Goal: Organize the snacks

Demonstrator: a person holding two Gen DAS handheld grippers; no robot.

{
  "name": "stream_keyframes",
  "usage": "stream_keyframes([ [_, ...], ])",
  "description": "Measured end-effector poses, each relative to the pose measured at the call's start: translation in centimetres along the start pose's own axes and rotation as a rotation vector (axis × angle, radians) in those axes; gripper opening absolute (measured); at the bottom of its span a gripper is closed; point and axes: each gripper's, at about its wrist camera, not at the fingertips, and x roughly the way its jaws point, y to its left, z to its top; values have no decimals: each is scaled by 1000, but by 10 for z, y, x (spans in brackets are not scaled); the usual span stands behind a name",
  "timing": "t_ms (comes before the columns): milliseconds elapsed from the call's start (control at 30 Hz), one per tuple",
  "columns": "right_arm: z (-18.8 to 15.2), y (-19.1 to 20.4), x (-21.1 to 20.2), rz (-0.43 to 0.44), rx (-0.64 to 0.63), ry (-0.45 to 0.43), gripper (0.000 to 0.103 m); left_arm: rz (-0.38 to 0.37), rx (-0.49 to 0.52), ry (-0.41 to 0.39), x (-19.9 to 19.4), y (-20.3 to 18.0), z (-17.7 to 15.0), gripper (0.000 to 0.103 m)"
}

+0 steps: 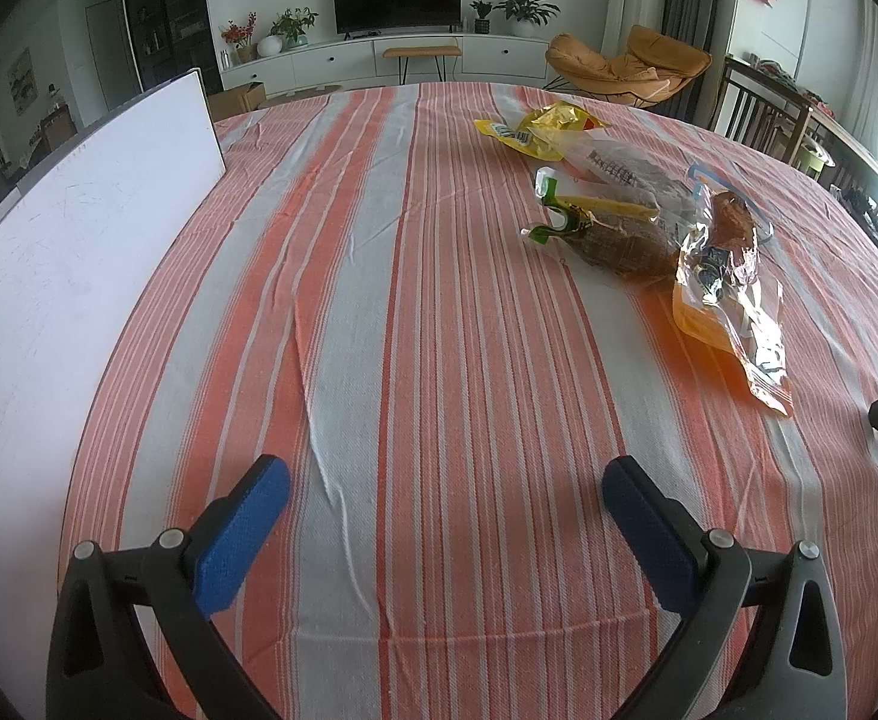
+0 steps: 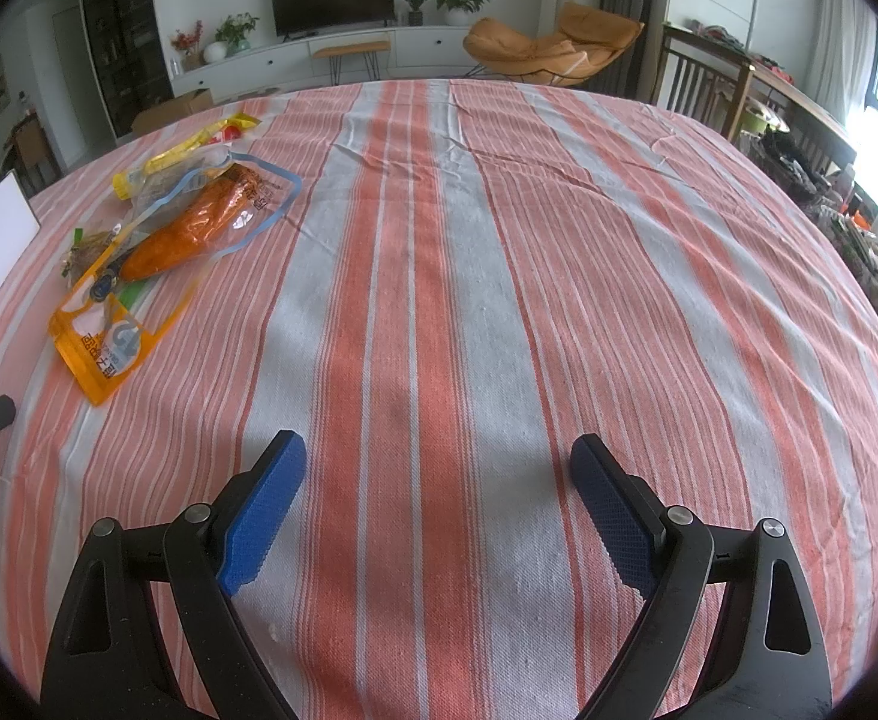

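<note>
Left wrist view: snack packets lie heaped, unsorted, on the far right of the bench; both the left hand-held gripper and the right hand-held gripper hover with jaws apart, empty; nothing looks organized yet.

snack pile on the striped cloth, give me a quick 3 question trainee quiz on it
1. True or false: the left hand-held gripper is closed on a snack packet.
2. In the left wrist view, where does the white box stand relative to the snack pile? A) left B) right C) on top
3. Fill in: the packet nearest the hand-held grippers, the orange packet, lies on the ____ tablecloth.

Key: 1 false, its jaws stand open and empty, as do the right hand-held gripper's. 2 A. 3 striped.
</note>
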Motion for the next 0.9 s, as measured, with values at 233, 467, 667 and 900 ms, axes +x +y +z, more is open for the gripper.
stream_keyframes([
  [233, 0, 0, 0, 0, -1, 0, 92, 0, 0, 0, 0, 0, 0, 103],
  [467, 0, 0, 0, 0, -1, 0, 92, 0, 0, 0, 0, 0, 0, 103],
  [667, 0, 0, 0, 0, -1, 0, 92, -8, 8, 12, 5, 3, 3, 103],
  [900, 0, 0, 0, 0, -1, 1, 92, -212, -86, 11, -3, 11, 80, 103],
])
